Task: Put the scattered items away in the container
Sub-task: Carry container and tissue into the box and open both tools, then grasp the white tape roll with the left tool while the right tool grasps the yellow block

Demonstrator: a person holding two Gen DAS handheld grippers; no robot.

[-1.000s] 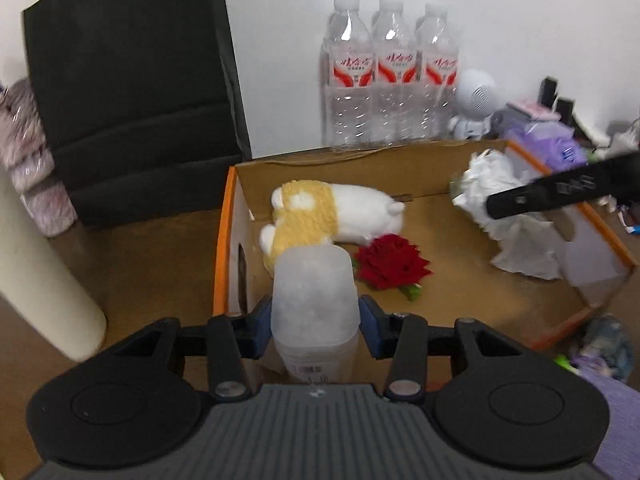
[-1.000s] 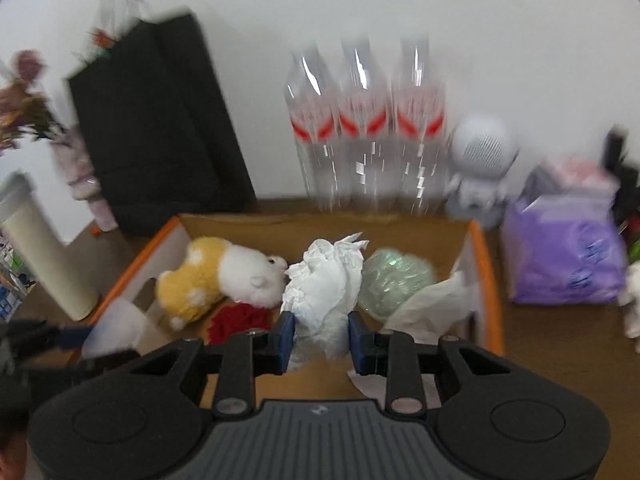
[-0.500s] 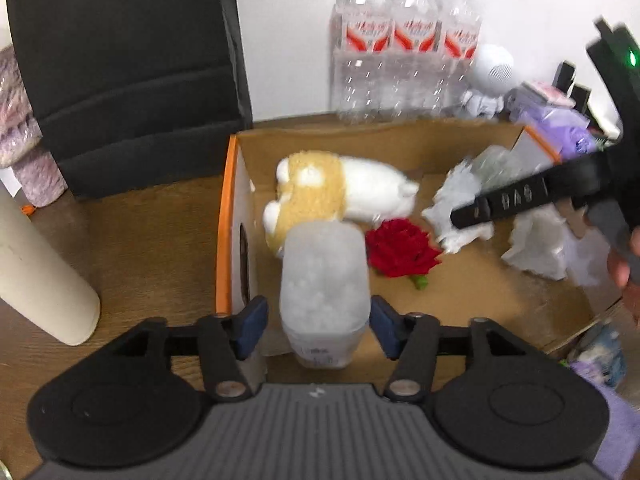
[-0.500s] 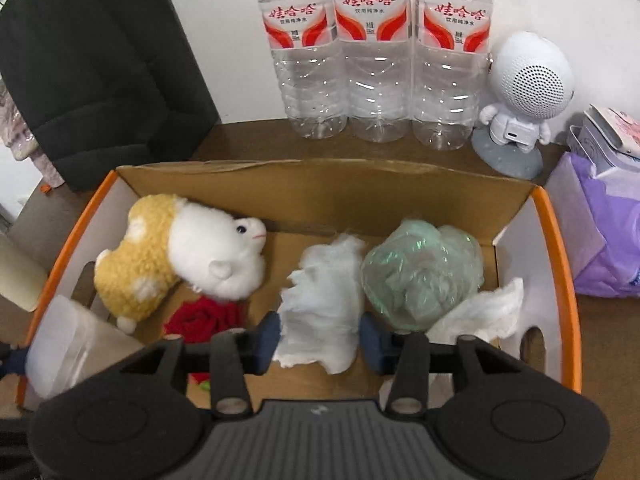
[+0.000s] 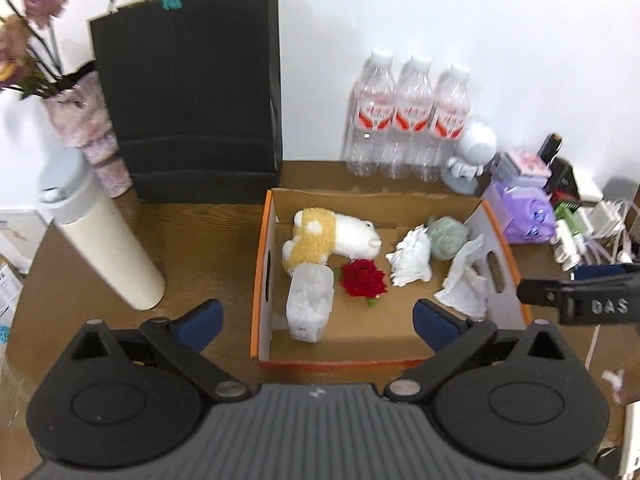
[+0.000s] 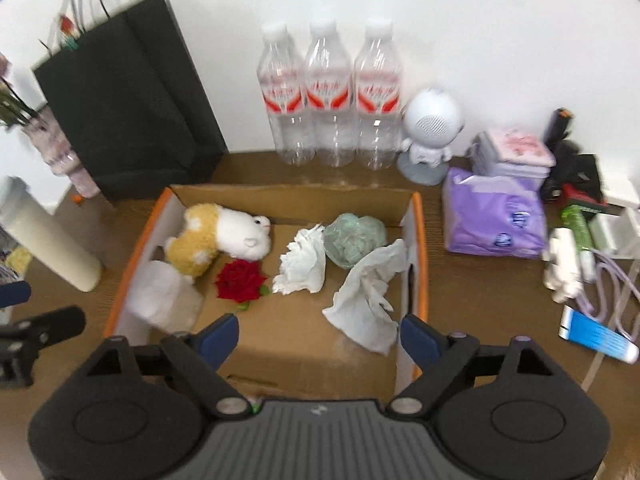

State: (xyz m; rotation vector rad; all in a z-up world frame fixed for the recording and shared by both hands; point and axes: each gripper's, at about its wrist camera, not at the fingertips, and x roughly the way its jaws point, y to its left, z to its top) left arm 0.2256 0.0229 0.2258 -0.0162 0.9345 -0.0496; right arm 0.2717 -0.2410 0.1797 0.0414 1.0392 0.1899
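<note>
An open cardboard box with orange rims (image 5: 260,276) (image 6: 416,248) holds a yellow-white plush toy (image 5: 328,236) (image 6: 220,236), a red rose (image 5: 362,278) (image 6: 240,280), a translucent tub of white cotton swabs (image 5: 310,306) (image 6: 160,296), two crumpled white tissues (image 5: 412,256) (image 6: 302,266) (image 6: 370,296) and a greenish plastic ball (image 5: 448,234) (image 6: 354,234). My left gripper (image 5: 316,320) is open and empty, above the box's near edge. My right gripper (image 6: 318,334) is open and empty, above the box's near right part.
A black paper bag (image 5: 188,100), a cream flask (image 5: 104,248) and a vase (image 5: 86,128) stand left of the box. Three water bottles (image 6: 330,96) and a white robot speaker (image 6: 430,132) stand behind it. A purple tissue pack (image 6: 494,216), chargers and cables lie right.
The left gripper let go of the cotton swab tub in the box's left front corner. The right gripper let go of the white tissue. Both opened wide and pulled back and up.
</note>
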